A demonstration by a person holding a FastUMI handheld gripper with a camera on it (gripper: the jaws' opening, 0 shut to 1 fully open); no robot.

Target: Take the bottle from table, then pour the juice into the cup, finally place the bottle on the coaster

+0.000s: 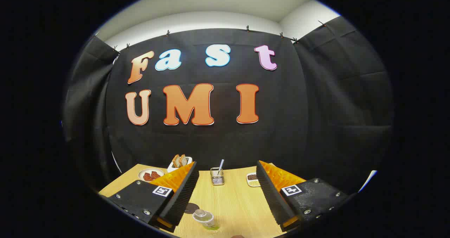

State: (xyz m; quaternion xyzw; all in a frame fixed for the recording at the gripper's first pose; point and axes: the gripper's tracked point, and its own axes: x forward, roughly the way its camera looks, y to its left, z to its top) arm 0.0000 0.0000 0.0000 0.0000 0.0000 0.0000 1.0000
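Black cloth closes off the booth behind a pale wooden surface (232, 203), and over that surface hangs the hand-held gripper (226, 197), its two fingers spread wide apart with nothing between the pads.

Between the fingers and low down, close to the left finger (181, 195), stands the bottle (205, 218), a small clear one with a little green juice in the bottom and no cap that I can make out. A dark round patch (191, 207) lies on the surface just beside the bottle toward the left finger; it may be the coaster, though I cannot tell for certain.

Beyond the fingertips stand a wire holder (217, 176) with a straw-like stick in it, a small dish of beans (252, 179) near the right finger (276, 192), a plate of reddish food (150, 175) and a tray of bread slices (179, 161) past the left finger.

The step in hand looks to be taking the bottle. To do it well, the gripper should come down and shift leftward so the bottle sits centred between the pads, then close on its body, keeping it upright since it seems open.
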